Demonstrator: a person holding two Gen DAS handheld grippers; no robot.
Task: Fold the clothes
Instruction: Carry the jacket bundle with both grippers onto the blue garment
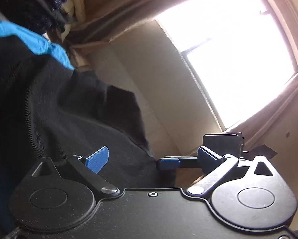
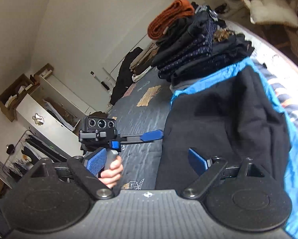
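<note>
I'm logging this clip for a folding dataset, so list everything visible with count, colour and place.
black garment: one, black, spread on the blue sheet, near right
blue sheet: one, bright blue, under the garment
folded pile: one stack, dark, behind the garment
orange knit: one, rust orange, atop the pile
bed cover: one, dark grey, patterned
window: one, bright white, left wrist view
cardboard boxes: two, brown, on the white cupboard
hand: one, gripping the left handle
left gripper: blue fingers, open, at the garment's edge
right gripper: blue fingers, open
</note>
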